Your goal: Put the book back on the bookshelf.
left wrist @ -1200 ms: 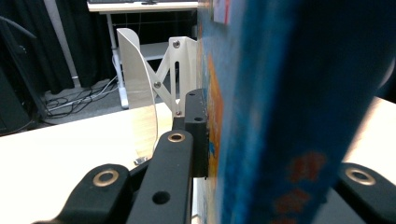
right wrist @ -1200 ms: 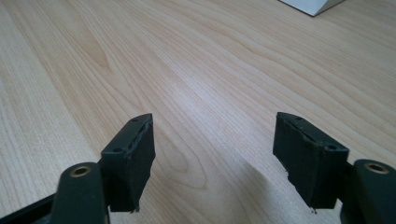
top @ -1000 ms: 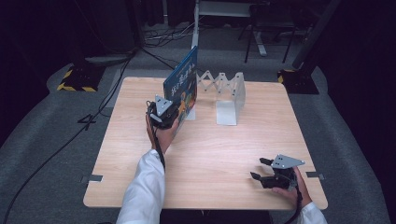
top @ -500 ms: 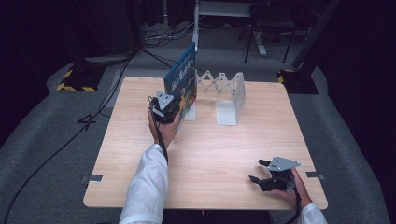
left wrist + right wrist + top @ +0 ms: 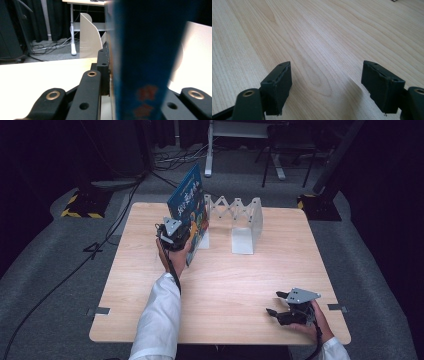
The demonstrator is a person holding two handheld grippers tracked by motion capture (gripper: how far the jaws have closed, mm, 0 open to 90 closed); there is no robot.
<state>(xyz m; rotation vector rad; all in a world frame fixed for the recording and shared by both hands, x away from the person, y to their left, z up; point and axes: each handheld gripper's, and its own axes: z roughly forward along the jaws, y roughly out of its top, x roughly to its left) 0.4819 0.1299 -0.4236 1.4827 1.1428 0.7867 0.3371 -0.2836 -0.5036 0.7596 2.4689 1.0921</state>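
The left gripper (image 5: 181,236) clamps a blue picture book (image 5: 189,205) upright on edge, just beside the white accordion book rack (image 5: 239,216) to its right. The right gripper (image 5: 283,306) rests wide open and empty, well apart.

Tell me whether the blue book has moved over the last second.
Yes. The blue book, clamped in the left gripper, has shifted slightly away from the person and stands more upright beside the white expanding rack.

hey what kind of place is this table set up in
Probably a lab or studio set up for recording, not a home. A lone wooden table stands on grey carpet among dark curtains, cables run across the floor, and yellow-and-black striped stand bases sit nearby.
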